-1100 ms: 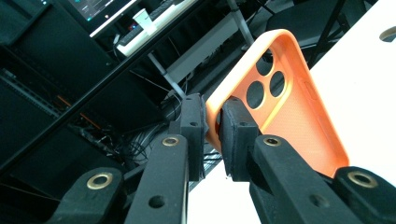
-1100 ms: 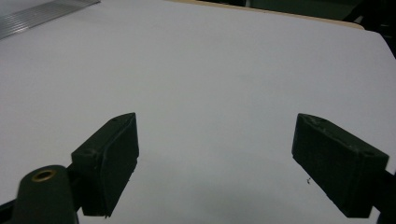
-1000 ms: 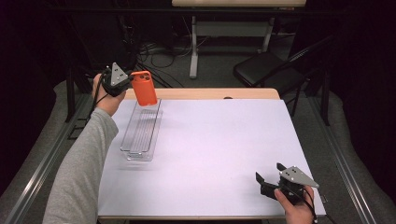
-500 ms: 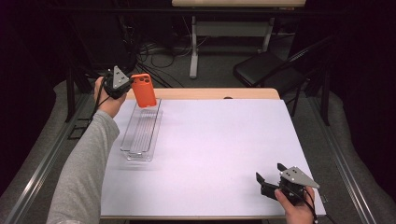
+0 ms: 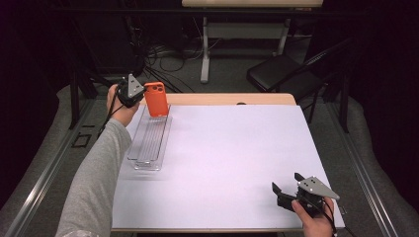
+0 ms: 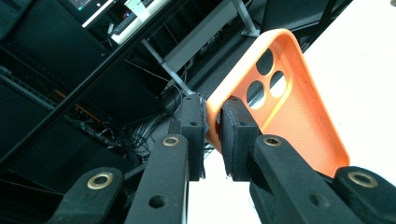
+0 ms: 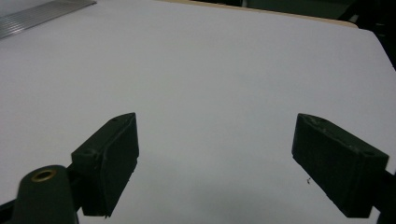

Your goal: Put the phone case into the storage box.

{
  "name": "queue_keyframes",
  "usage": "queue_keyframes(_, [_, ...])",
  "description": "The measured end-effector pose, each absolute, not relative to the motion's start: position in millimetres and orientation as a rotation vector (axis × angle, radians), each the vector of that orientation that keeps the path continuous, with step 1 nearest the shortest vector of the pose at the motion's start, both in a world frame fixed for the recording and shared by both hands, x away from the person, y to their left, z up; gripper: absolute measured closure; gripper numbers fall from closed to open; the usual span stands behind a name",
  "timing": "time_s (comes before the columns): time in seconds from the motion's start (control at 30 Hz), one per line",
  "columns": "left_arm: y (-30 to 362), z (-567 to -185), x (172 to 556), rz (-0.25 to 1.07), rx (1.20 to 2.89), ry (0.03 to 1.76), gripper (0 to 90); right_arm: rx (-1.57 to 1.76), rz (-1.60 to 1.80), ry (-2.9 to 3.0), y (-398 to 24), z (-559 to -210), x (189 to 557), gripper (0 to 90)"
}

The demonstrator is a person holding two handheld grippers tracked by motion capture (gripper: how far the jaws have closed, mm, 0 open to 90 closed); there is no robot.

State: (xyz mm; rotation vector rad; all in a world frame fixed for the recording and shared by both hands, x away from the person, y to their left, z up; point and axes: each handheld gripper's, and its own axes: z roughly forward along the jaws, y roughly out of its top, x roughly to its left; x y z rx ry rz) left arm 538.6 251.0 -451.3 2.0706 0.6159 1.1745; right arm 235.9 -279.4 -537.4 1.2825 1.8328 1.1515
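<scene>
— Holding what, and where?

— I'm pinching the orange case [image 6: 285, 107] by its edge in my left gripper [image 5: 132, 92], jaws clamped tight; it's hanging upright above the far end of the clear tray [image 5: 150, 143]. My right gripper [image 5: 296, 193] is resting near the table's [image 5: 237, 148] near right corner, jaws spread wide, grasping nothing.

— How are you planning to do it well?

— I'm guessing it's going into the tray, so I'm thinking: line its long side with the tray, lower slowly, release only once it's resting.
</scene>
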Motion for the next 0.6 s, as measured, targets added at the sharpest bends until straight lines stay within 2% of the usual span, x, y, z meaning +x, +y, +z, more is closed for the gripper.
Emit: queue_keyframes(0.6, [237.3,-462.0,538.9,1.21,2.118,0.588,80.5,1.284,1.154,1.827,-281.6,-537.5,234.6,14.5])
